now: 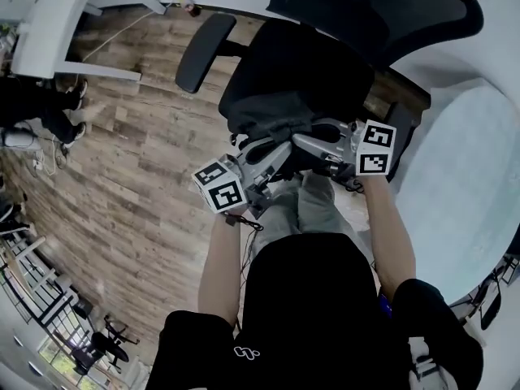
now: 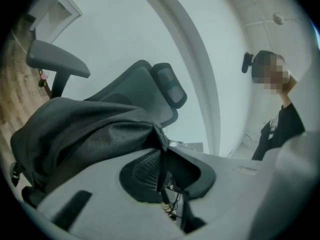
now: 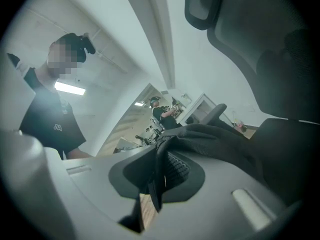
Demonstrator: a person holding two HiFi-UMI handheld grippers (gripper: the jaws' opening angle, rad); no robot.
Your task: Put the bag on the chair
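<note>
A dark grey fabric bag is spread over the front of the black office chair's seat. My left gripper is shut on a fold of the bag at its near edge. My right gripper is shut on the same edge, just to the right. In the left gripper view the bag bunches up to the jaws, where a thin fold is pinched, in front of the chair's backrest. The right gripper view shows the bag pinched the same way below the chair's back.
The chair's armrest sticks out to the left over the wood floor. A white desk stands at the top left with someone's legs beside it. A pale round surface lies to the right.
</note>
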